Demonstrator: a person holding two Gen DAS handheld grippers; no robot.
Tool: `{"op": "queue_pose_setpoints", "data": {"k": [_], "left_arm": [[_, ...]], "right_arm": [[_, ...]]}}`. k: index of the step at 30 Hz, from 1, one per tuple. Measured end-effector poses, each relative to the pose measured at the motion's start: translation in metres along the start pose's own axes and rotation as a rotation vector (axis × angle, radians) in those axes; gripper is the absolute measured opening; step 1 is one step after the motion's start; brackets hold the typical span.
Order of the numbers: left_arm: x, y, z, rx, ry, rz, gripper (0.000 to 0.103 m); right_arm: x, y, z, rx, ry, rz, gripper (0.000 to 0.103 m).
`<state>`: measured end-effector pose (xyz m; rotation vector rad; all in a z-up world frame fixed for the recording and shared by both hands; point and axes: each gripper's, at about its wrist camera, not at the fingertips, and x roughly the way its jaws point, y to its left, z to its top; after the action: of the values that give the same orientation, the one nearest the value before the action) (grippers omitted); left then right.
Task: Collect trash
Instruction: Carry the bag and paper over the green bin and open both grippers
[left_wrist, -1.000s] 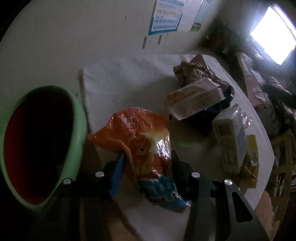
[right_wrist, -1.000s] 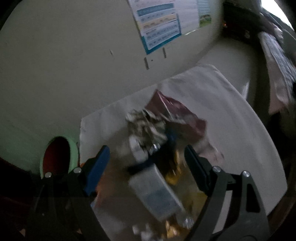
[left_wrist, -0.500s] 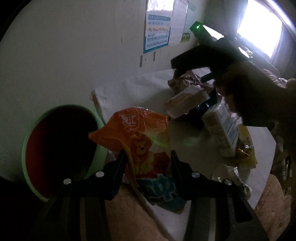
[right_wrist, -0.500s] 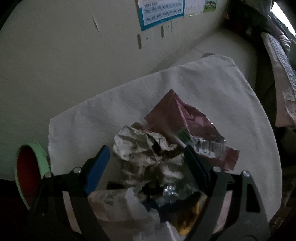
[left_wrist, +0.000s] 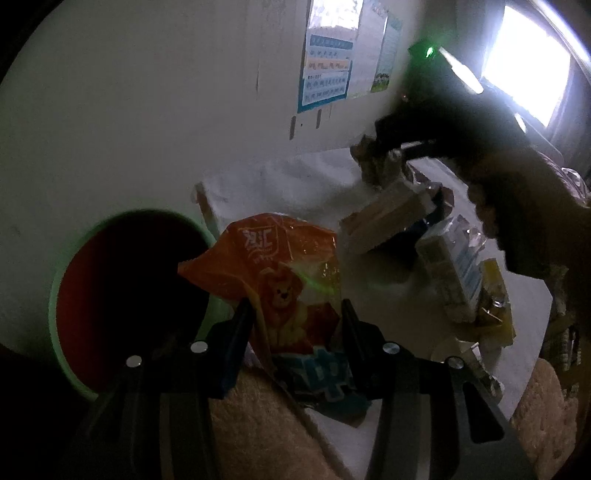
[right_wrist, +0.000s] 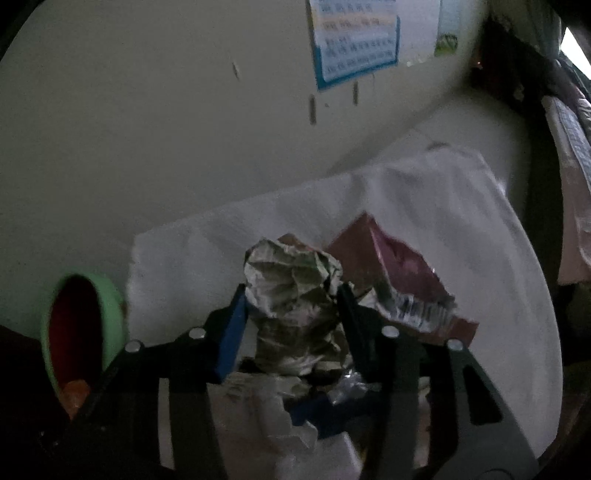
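We saw a table under a white cloth (right_wrist: 424, 206) pushed against a pale wall, with a green-rimmed bin (left_wrist: 55, 295), red inside, standing off its left edge. Most of the trash still lay on the cloth, so we judged the job barely started: something orange seemed to sit at the bottom of the bin in the right wrist view, though it was too dim for us to be sure, and nothing else looked collected.

The largest loose pieces were a maroon snack bag (right_wrist: 399, 269) at the far side of the heap, a pale carton (left_wrist: 391, 214) and a white-and-blue packet (left_wrist: 454, 280) with a small yellow wrapper (left_wrist: 495, 295) beside it.

Our left gripper (left_wrist: 295, 314) pinched an orange snack bag (left_wrist: 266, 269) with a lion on it, the jaws pressed on its lower half, and the bag hung just beside the bin's rim, not yet over the opening. It had yet to be dropped.

Our right gripper (right_wrist: 291, 295) reached into the heap, and its jaws had just been closing around a crumpled paper wad (right_wrist: 295, 280); both pads looked to touch its sides, so we read that as a fresh grip, with the wad still resting on the pile. The hand (left_wrist: 524, 206) carrying it showed in the left wrist view.
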<state>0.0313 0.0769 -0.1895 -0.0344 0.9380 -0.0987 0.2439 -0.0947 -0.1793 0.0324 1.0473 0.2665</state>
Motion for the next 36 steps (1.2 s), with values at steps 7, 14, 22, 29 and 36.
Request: {"op": "queue_pose_setpoints", "data": {"k": [7,14,22,29,36], "left_arm": [[-0.011,-0.002,0.005,0.008,-0.031,0.012,0.045],[-0.019,-0.005,0.007,0.011,-0.049,0.021,0.045],[-0.045,-0.001,0.022,-0.002,-0.127,0.055,0.045],[-0.072,0.037,0.035,-0.062,-0.196,0.138,0.045],[-0.075,0.103,0.026,-0.173,-0.168,0.247,0.045]], "right_arm": [[-0.067,0.007,0.007,0.013,-0.124,0.052,0.048],[-0.144,0.019,-0.027,-0.042,-0.259,0.023,0.048],[-0.182,0.030,-0.088,-0.030,-0.302,0.026,0.048],[-0.171,0.030,-0.134,0.025,-0.260,0.044,0.048],[-0.142,0.053,-0.132,0.035,-0.189,0.174,0.048]]}}
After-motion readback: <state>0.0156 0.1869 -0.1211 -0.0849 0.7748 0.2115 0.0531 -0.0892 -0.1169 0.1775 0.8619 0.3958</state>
